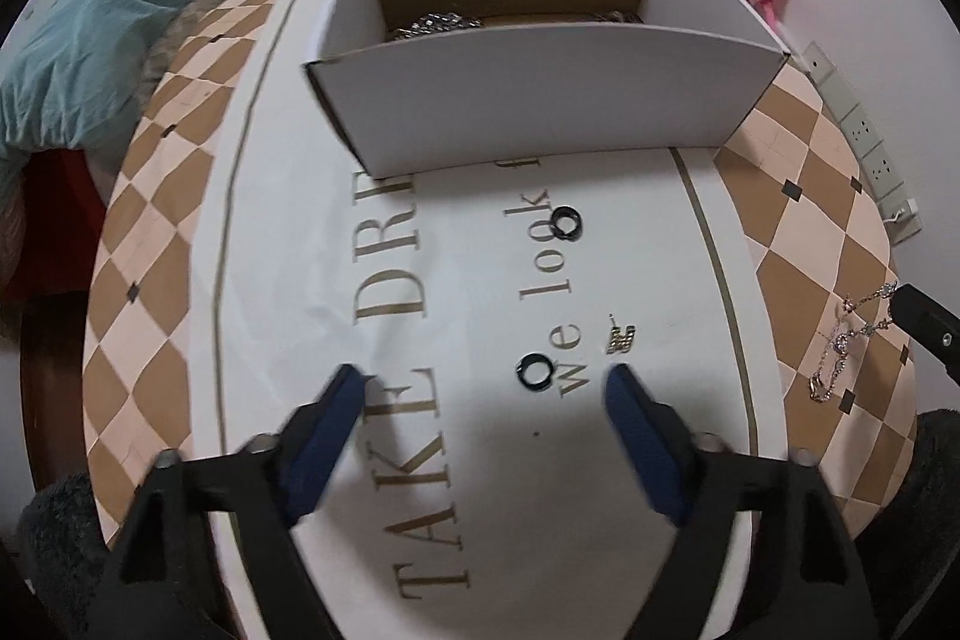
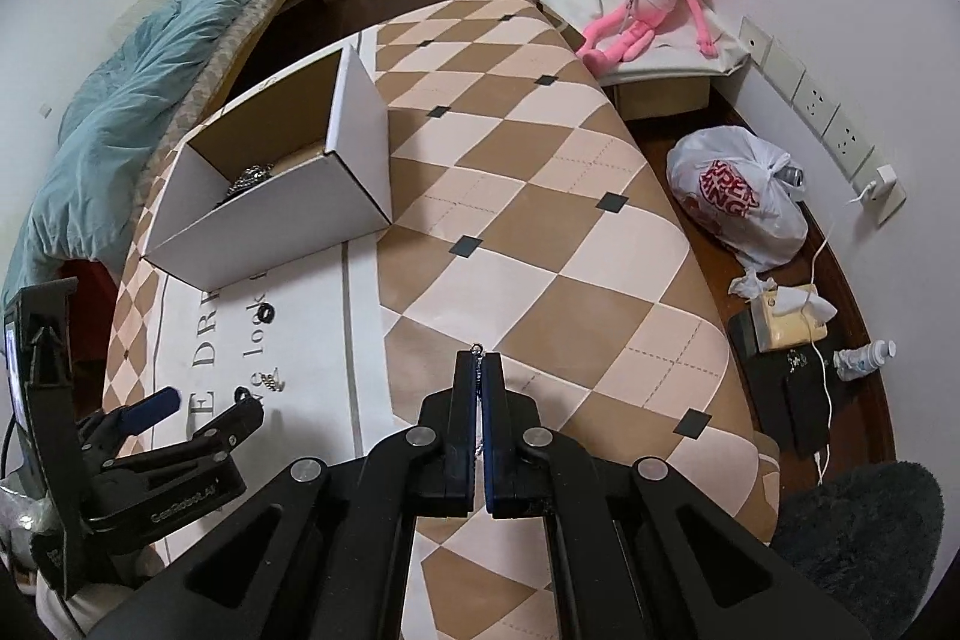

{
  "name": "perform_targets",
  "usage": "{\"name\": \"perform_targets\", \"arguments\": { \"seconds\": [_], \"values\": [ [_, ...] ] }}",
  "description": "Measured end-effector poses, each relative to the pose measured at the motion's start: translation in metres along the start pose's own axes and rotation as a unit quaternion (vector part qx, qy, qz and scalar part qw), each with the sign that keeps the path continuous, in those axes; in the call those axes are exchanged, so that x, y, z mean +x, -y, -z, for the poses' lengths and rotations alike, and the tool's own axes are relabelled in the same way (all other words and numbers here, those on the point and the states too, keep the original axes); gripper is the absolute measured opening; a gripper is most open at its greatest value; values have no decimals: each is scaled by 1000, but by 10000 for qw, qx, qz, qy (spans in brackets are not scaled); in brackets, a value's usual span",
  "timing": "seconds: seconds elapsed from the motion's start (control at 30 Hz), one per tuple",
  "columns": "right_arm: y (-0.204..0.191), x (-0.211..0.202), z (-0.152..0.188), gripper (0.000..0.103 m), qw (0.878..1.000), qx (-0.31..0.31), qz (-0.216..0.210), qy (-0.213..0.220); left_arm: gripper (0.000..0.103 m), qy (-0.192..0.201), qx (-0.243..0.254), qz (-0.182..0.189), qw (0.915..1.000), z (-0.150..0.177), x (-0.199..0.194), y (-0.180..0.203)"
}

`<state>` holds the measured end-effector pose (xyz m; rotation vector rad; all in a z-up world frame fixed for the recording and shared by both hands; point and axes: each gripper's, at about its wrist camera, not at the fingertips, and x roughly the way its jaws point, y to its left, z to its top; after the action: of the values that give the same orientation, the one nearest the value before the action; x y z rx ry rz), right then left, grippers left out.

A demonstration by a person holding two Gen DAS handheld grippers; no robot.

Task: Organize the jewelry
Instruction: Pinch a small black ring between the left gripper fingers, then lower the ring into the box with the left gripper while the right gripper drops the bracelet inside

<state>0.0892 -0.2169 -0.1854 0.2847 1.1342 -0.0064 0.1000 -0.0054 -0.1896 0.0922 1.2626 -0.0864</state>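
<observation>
My left gripper [image 1: 486,382] is open and empty, low over the white printed cloth [image 1: 270,280]. A black ring [image 1: 534,372] lies between its blue fingertips, nearer the right one. A small gold piece [image 1: 621,338] lies just beyond the right fingertip. Two more black rings [image 1: 566,222] lie farther off, near the white cardboard box [image 1: 540,100], which holds silver jewelry [image 1: 435,23]. My right gripper [image 2: 479,361] is shut on a thin chain [image 2: 477,351]; in the left wrist view the chain [image 1: 840,346] hangs from it over the checkered cloth.
The box [image 2: 270,214] stands at the far side of the checkered table [image 2: 540,220]. A bed with a teal blanket [image 2: 138,70] is to the left. A pink plush toy [image 2: 648,10], a plastic bag [image 2: 738,202] and wall sockets [image 2: 822,112] are on the right.
</observation>
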Motion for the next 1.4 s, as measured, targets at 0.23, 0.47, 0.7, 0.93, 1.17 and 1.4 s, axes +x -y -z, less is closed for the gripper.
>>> {"name": "perform_targets", "arguments": {
  "seconds": [0.23, 0.47, 0.7, 0.93, 1.17, 1.4],
  "values": [
    [2, 1, -1, 1, 10000, 17, 4, -1, 13, 128, 137, 208, 9996, -7, -2, 8],
    [-6, -14, -11, 1, 9997, -60, -194, 124, 10, 186, -15, 418, 9990, -7, -12, 1],
    [-28, -48, -32, 1, 9974, -268, -568, 362, 9, 510, -167, 732, 9959, -18, -55, -13],
    [-65, -88, -77, 1, 9904, -687, -935, 745, 9, 934, -296, 1120, 9889, -59, -104, -30],
    [-105, -82, -136, 1, 9856, -1146, -965, 789, 9, 1051, -396, 1179, 9867, -113, -107, -48],
    [-126, -19, -165, 1, 9875, -1365, -769, 144, 9, 627, -568, 1413, 9863, -155, -68, -61]
  ]
}}
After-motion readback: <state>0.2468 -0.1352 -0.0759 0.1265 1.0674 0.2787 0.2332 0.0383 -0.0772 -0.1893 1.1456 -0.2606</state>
